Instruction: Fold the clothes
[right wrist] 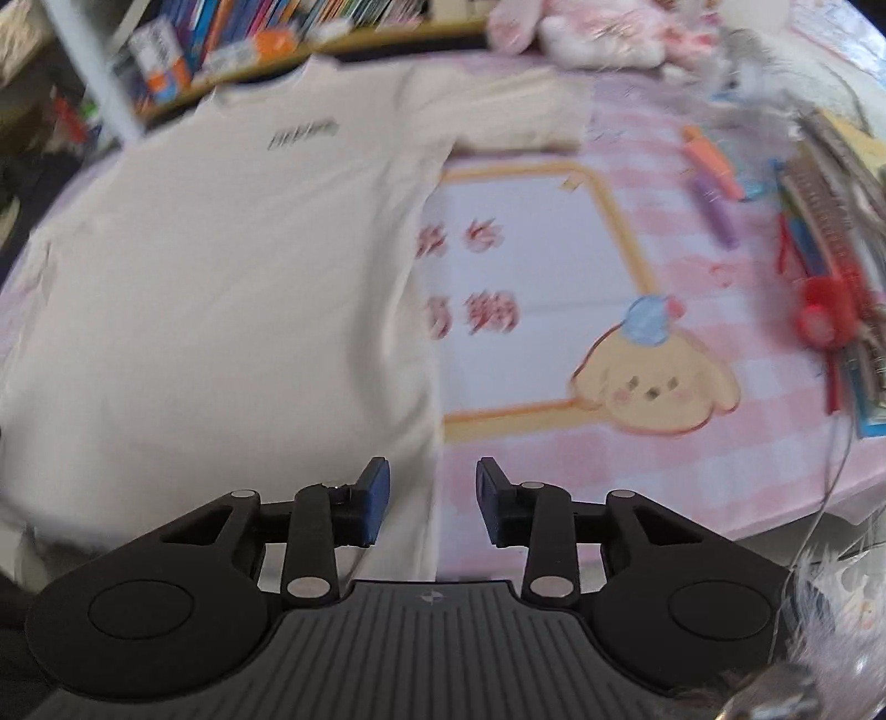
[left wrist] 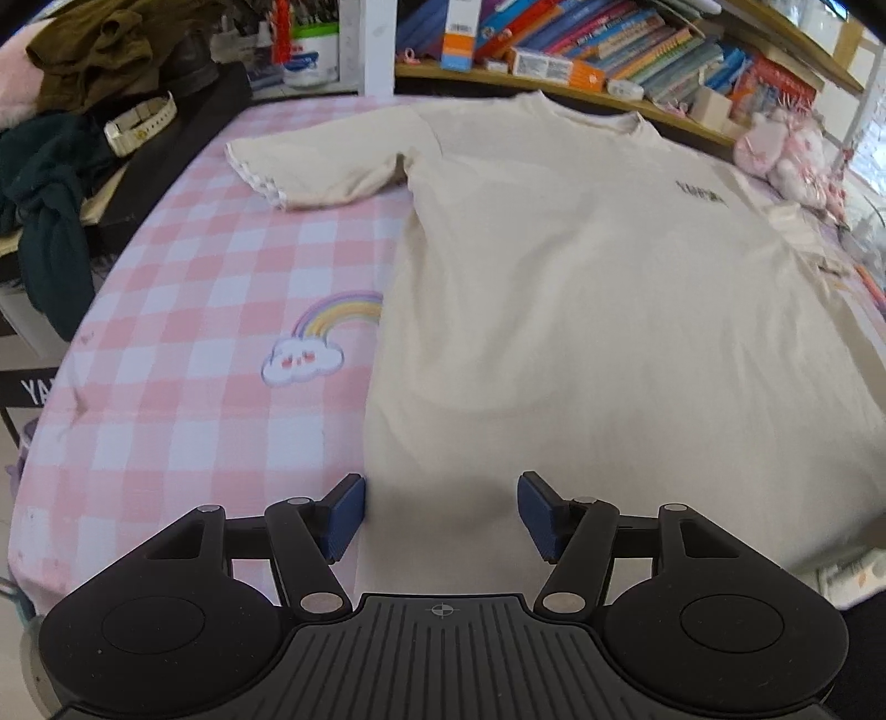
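Observation:
A cream short-sleeved T-shirt (left wrist: 581, 288) lies spread flat, front up, on a pink checked sheet (left wrist: 183, 354), its collar toward the bookshelf. One sleeve (left wrist: 315, 166) sticks out to the left. My left gripper (left wrist: 441, 515) is open over the shirt's bottom left corner, the hem between its blue pads. In the right wrist view the same T-shirt (right wrist: 221, 288) fills the left half, small dark lettering on its chest. My right gripper (right wrist: 433, 501) is open over the shirt's bottom right corner, the side edge running between its fingers. Nothing is gripped by either.
A pile of dark clothes (left wrist: 61, 160) and a watch (left wrist: 141, 122) lie off the left edge. Bookshelves (left wrist: 609, 50) line the back. Pink plush toys (right wrist: 587, 27) sit at the far right corner. Pens, books and a red object (right wrist: 819, 315) crowd the right edge.

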Tool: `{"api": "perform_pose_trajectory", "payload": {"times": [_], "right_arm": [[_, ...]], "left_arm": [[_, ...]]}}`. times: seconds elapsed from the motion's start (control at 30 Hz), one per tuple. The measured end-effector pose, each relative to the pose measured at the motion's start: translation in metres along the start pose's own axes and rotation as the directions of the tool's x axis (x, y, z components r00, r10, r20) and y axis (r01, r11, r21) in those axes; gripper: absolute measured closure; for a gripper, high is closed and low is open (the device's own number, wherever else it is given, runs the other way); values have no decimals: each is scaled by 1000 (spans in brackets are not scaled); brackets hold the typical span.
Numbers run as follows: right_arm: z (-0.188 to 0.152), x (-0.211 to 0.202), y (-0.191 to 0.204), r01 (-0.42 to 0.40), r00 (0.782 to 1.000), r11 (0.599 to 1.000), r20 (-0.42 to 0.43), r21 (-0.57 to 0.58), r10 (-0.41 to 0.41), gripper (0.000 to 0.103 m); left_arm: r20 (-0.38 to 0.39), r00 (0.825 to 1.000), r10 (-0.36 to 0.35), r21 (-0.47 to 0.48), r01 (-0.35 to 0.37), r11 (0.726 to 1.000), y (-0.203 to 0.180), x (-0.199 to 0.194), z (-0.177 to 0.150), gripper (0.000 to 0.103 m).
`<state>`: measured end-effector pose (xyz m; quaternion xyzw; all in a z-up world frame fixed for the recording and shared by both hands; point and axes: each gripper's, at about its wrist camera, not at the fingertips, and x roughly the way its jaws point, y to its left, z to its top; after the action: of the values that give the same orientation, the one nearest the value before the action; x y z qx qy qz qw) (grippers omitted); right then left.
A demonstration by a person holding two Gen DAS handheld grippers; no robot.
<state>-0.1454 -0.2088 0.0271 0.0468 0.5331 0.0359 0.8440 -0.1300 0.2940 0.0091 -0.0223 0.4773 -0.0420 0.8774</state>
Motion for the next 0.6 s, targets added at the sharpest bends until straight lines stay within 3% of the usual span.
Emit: {"api": "perform_pose_trajectory", "payload": {"times": [0.1, 0.2, 0.27, 0.33, 0.43, 0.47, 0.6], "right_arm": [[-8, 13, 0, 15, 999, 1000, -47, 5, -15, 74], [-10, 11, 2, -34, 997, 999, -64, -6, 33, 96], [-7, 6, 0, -64, 995, 998, -71, -7, 64, 97], [-6, 3, -3, -4, 999, 1000, -50, -17, 3, 97], [-6, 6, -5, 60, 997, 997, -50, -40, -62, 97], [-8, 9, -3, 61, 996, 997, -60, -56, -64, 97], [-7, 12, -1, 68, 995, 996, -66, -63, -72, 97]], "left_arm": [[-7, 1000, 6, -1, -6, 1000, 0, -2, -3, 46], [-14, 1000, 11, -2, -11, 1000, -1, -4, -7, 53], [-19, 1000, 14, -4, -14, 1000, 0, -5, -9, 56], [-24, 1000, 13, -17, -13, 1000, 3, -6, -9, 63], [-32, 999, 11, -36, -12, 999, 7, -8, -10, 80], [-34, 999, 10, -42, -11, 999, 8, -8, -10, 90], [-44, 999, 7, -68, -10, 998, 14, -10, -10, 102]]}}
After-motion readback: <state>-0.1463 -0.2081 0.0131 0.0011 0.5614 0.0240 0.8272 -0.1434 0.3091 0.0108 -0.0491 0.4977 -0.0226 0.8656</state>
